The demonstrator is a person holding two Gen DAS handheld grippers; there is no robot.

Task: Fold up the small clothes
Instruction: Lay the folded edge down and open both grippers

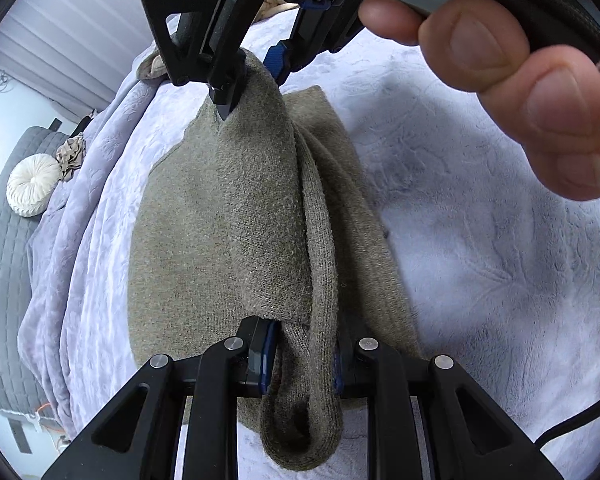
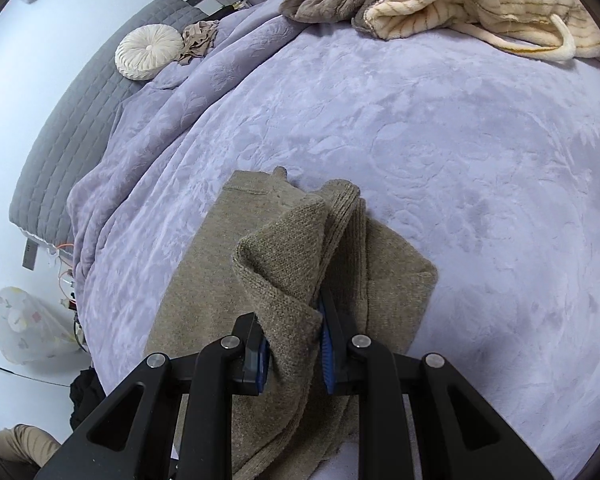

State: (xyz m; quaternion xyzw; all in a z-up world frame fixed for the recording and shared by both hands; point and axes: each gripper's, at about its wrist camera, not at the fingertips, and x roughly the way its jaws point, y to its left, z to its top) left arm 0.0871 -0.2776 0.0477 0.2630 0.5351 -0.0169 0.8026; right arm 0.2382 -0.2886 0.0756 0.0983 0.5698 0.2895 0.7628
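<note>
while clamped in both tongs, knit garment (image 1: 228,216) hangs between them.

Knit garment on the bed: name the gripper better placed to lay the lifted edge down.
Neither alone: the left gripper and right gripper both have jaws clamped on the knit garment, so both carry the fold over the purple blanket.

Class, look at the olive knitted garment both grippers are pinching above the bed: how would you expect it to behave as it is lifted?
The knitted garment is probably floppy: it sags and folds between the left gripper and right gripper. Its fuzzy knit likely resists slipping. It seems light, draping softly onto the lavender blanket.
</note>
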